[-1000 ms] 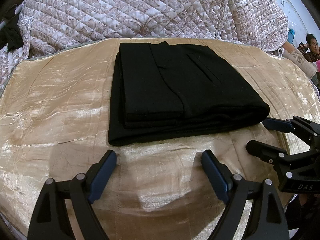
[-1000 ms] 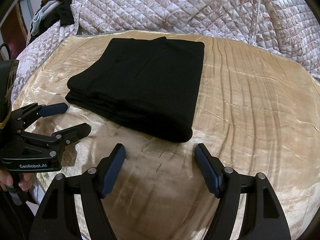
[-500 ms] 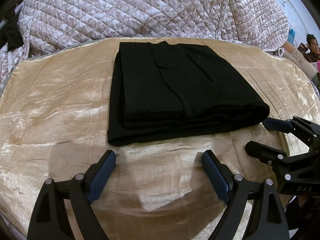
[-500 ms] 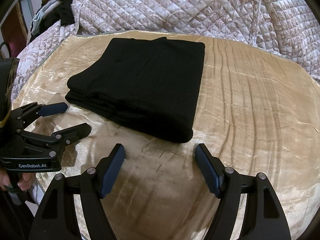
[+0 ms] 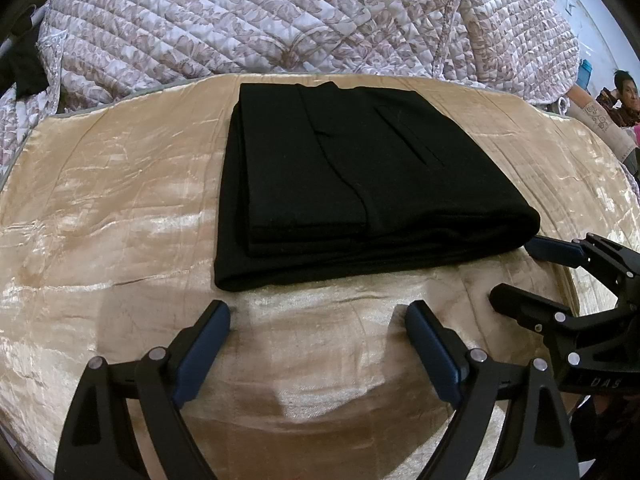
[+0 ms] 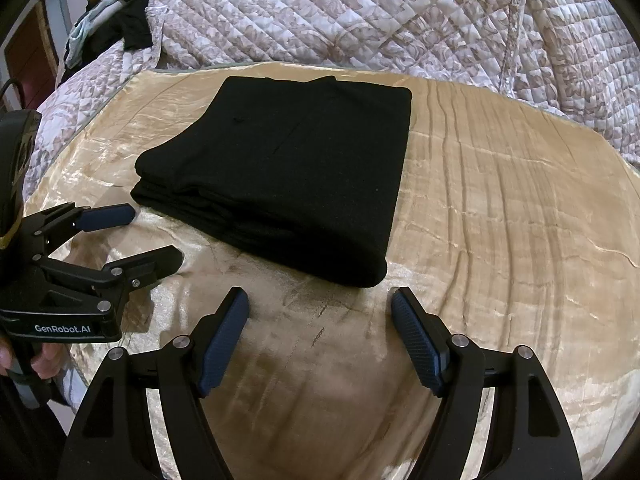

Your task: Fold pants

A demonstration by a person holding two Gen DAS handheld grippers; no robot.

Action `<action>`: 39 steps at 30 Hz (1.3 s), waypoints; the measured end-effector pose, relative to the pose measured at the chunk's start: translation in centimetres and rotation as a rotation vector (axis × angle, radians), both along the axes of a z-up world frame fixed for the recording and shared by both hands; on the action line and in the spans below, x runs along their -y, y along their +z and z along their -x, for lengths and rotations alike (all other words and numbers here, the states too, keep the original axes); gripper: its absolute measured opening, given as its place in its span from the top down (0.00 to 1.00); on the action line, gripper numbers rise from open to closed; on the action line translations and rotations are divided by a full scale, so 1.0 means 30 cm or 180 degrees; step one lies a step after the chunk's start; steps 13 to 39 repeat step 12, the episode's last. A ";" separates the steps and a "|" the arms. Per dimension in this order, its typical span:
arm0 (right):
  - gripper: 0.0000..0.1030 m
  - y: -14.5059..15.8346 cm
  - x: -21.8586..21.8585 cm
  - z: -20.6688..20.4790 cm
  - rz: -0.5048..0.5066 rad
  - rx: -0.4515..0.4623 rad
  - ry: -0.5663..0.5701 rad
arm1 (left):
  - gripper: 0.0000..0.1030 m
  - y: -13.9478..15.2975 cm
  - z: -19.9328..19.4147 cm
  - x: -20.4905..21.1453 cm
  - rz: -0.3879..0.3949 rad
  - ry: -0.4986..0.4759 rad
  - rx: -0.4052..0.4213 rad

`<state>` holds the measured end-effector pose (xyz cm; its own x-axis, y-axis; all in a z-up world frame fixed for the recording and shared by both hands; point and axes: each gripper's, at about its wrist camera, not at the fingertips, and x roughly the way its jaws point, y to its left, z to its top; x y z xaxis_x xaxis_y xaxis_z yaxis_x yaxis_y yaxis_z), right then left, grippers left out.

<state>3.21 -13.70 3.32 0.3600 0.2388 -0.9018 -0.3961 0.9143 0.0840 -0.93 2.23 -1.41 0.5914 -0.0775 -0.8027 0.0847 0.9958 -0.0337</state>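
Note:
The black pants (image 5: 352, 184) lie folded into a flat stacked rectangle on the gold satin cloth (image 5: 112, 208); they also show in the right wrist view (image 6: 288, 168). My left gripper (image 5: 318, 320) is open and empty, just short of the stack's near edge; it also shows in the right wrist view (image 6: 154, 236) by the stack's left corner. My right gripper (image 6: 320, 312) is open and empty, just short of the stack's near right corner; it shows in the left wrist view (image 5: 516, 272) by the stack's right end.
A quilted floral bedspread (image 5: 280, 20) rises behind the gold cloth (image 6: 500, 200). Dark clothes (image 6: 116, 28) lie heaped at the far left. A person (image 5: 624, 96) sits at the far right. The cloth's edge falls away near my hand (image 6: 40, 360).

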 end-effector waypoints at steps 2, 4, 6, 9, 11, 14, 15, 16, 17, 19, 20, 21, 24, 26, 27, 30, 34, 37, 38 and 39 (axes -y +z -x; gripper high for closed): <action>0.27 -0.001 -0.001 0.002 0.0006 0.0015 0.0006 | 0.11 0.000 -0.001 0.000 0.0006 -0.0001 0.0002; 0.27 -0.002 0.000 0.003 0.0014 0.0028 0.0010 | 0.10 0.000 0.000 0.000 0.0009 0.0002 0.0001; 0.27 -0.002 0.000 0.002 0.0014 0.0036 0.0015 | 0.09 0.002 -0.001 0.000 0.0015 0.0002 0.0000; 0.27 -0.001 -0.001 0.002 0.0008 0.0036 0.0016 | 0.09 0.005 0.000 -0.001 0.0019 0.0005 -0.0001; 0.27 0.000 -0.002 0.002 0.0012 0.0039 0.0021 | 0.09 0.006 -0.003 -0.003 0.0019 0.0009 0.0007; 0.27 0.000 -0.002 0.002 0.0014 0.0044 0.0027 | 0.09 0.006 -0.003 -0.003 0.0019 0.0009 0.0015; 0.27 0.000 -0.002 0.002 0.0014 0.0044 0.0027 | 0.09 0.006 -0.003 -0.003 0.0019 0.0009 0.0015; 0.27 0.000 -0.002 0.002 0.0014 0.0044 0.0027 | 0.09 0.006 -0.003 -0.003 0.0019 0.0009 0.0015; 0.27 0.000 -0.002 0.002 0.0014 0.0044 0.0027 | 0.09 0.006 -0.003 -0.003 0.0019 0.0009 0.0015; 0.27 0.000 -0.002 0.002 0.0014 0.0044 0.0027 | 0.09 0.006 -0.003 -0.003 0.0019 0.0009 0.0015; 0.27 0.000 -0.002 0.002 0.0014 0.0044 0.0027 | 0.09 0.006 -0.003 -0.003 0.0019 0.0009 0.0015; 0.27 0.000 -0.002 0.002 0.0014 0.0044 0.0027 | 0.09 0.006 -0.003 -0.003 0.0019 0.0009 0.0015; 0.27 0.000 -0.002 0.002 0.0014 0.0044 0.0027 | 0.09 0.006 -0.003 -0.003 0.0019 0.0009 0.0015; 0.27 0.000 -0.002 0.002 0.0014 0.0044 0.0027 | 0.09 0.006 -0.003 -0.003 0.0019 0.0009 0.0015; 0.27 0.000 -0.002 0.002 0.0014 0.0044 0.0027 | 0.09 0.006 -0.003 -0.003 0.0019 0.0009 0.0015; 0.27 0.000 -0.002 0.002 0.0014 0.0044 0.0027 | 0.09 0.006 -0.003 -0.003 0.0019 0.0009 0.0015; 0.27 0.000 -0.002 0.002 0.0014 0.0044 0.0027 | 0.09 0.006 -0.003 -0.003 0.0019 0.0009 0.0015; 0.27 0.000 -0.002 0.002 0.0014 0.0044 0.0027 | 0.09 0.006 -0.003 -0.003 0.0019 0.0009 0.0015; 0.27 0.000 -0.002 0.002 0.0014 0.0044 0.0027 | 0.09 0.006 -0.003 -0.003 0.0019 0.0009 0.0015; 0.27 0.000 -0.002 0.002 0.0014 0.0044 0.0027 | 0.09 0.006 -0.003 -0.003 0.0019 0.0009 0.0015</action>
